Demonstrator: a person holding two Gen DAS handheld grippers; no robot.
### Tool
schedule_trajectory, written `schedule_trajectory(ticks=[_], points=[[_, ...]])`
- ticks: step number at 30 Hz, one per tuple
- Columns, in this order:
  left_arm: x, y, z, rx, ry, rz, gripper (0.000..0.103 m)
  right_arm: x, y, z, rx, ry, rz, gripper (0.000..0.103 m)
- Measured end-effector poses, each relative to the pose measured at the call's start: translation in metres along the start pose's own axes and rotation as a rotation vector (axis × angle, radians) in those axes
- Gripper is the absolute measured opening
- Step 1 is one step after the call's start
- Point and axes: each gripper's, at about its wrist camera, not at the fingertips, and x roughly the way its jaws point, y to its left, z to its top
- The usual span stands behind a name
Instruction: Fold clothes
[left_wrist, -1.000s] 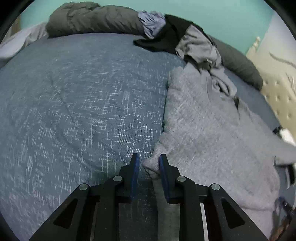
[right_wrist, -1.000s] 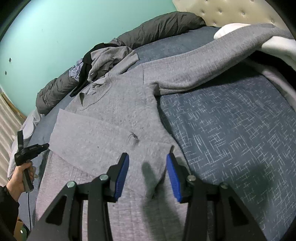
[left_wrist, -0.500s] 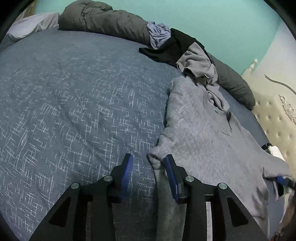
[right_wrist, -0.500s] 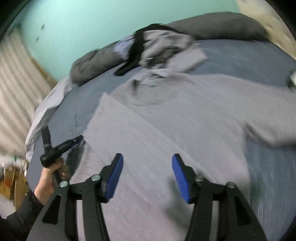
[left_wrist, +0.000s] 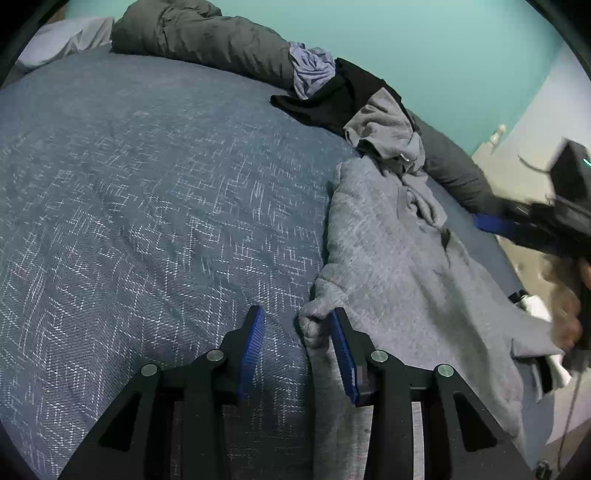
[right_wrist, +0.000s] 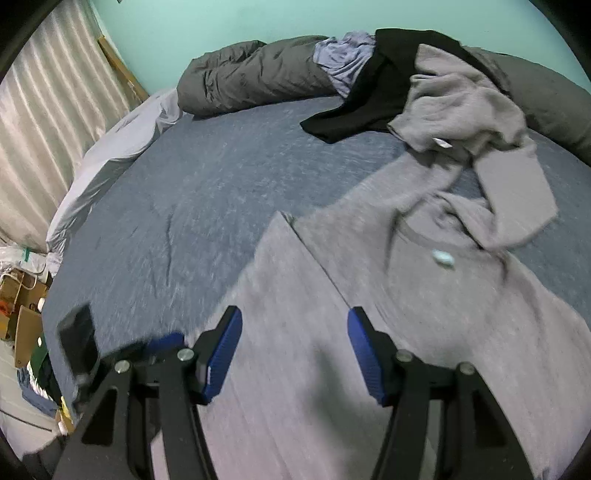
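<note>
Lying spread on a blue bedspread (left_wrist: 147, 206) is a grey sweater (left_wrist: 399, 280), its body flat and one sleeve folded across the front.

Left gripper (left_wrist: 297, 325): fingers parted, nothing clamped. A bunched cuff (left_wrist: 314, 325) of the sweater is seen between the tips, touching the inner face of the right-hand finger and apart from the left-hand one. Bare bedspread is seen under and beyond the left-hand finger; the sweater body stretches away ahead of the right-hand finger.

Right gripper (right_wrist: 293, 332): fingers spread wide, empty, held above the sweater (right_wrist: 424, 317). The folded sleeve (right_wrist: 288, 280) runs between and ahead of the tips, its straight edge slanting away toward the right-hand finger. A small pale tag (right_wrist: 443, 257) at the collar is seen ahead of the right-hand finger. The picture is blurred.

Further items: a heap of garments, black (right_wrist: 373, 88), grey (right_wrist: 465, 99) and lilac (right_wrist: 340, 55), far ahead of both pairs of fingers and overlapping the sweater's collar; a dark grey rolled duvet (right_wrist: 251, 81) behind the heap; a turquoise wall (left_wrist: 424, 40); a pale curtain (right_wrist: 44, 122) well left of the right gripper's fingers.
</note>
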Motion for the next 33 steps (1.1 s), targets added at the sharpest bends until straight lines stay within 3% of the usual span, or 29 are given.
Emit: schedule_trajectory(ticks=[7, 12, 13, 15, 17, 18, 27, 31, 33], points=[[0.001, -0.003, -0.001, 0.014, 0.006, -0.017, 0.041, 0.065, 0.02, 0.051, -0.042, 0.055, -0.038, 0.06], [0.007, -0.003, -0.004, 0.03, 0.009, -0.005, 0.041, 0.101, 0.025, 0.067, -0.068, 0.098, -0.067, 0.059], [0.007, -0.004, -0.004, 0.034, 0.009, -0.004, 0.041, 0.105, 0.026, 0.068, -0.076, 0.099, -0.074, 0.056], [0.007, -0.004, -0.005, 0.04, 0.01, -0.003, 0.041, 0.113, 0.027, 0.068, -0.093, 0.101, -0.089, 0.022], [0.009, -0.003, -0.005, 0.034, 0.012, -0.007, 0.041, 0.121, 0.029, 0.068, -0.109, 0.104, -0.104, 0.007], [0.009, -0.002, -0.005, 0.03, 0.013, -0.009, 0.041, 0.126, 0.029, 0.069, -0.117, 0.105, -0.111, 0.005], [0.016, -0.002, -0.004, 0.022, 0.025, -0.017, 0.041, 0.152, 0.028, 0.071, -0.146, 0.121, -0.195, 0.005], [0.017, -0.003, -0.003, 0.024, 0.027, -0.016, 0.041, 0.127, 0.03, 0.076, -0.142, 0.018, -0.219, 0.01], [0.017, -0.001, -0.002, 0.02, 0.028, -0.018, 0.041, 0.112, 0.031, 0.074, -0.121, -0.023, -0.154, 0.012]])
